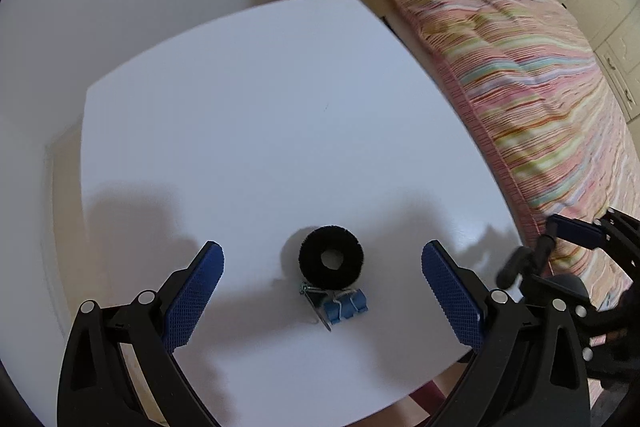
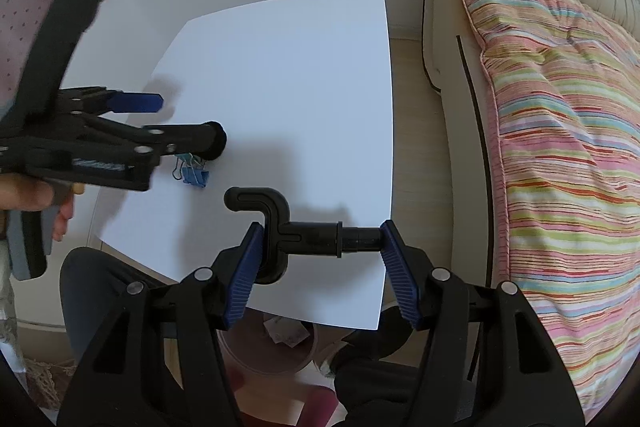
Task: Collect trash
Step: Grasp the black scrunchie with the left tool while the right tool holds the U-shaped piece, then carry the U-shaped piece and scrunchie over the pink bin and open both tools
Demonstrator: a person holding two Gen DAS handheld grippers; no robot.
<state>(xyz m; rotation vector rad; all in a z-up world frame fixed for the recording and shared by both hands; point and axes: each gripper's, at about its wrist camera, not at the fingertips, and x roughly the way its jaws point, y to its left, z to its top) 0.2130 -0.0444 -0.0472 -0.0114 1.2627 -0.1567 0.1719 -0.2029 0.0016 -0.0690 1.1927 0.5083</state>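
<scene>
My right gripper (image 2: pixel 322 251) has its jaws clamped on a black hook part (image 2: pixel 288 227) — one piece picked up. My left gripper (image 1: pixel 322 291) is wide open, and the black foam ring (image 1: pixel 331 257) and blue clips (image 1: pixel 346 307) lie between its jaws on the worktop (image 1: pixel 260 107) — not collected yet.

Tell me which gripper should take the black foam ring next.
Left. The left gripper hangs open straddling the black foam ring beside the blue binder clips. The right gripper is shut on a black plastic hook piece.
</scene>
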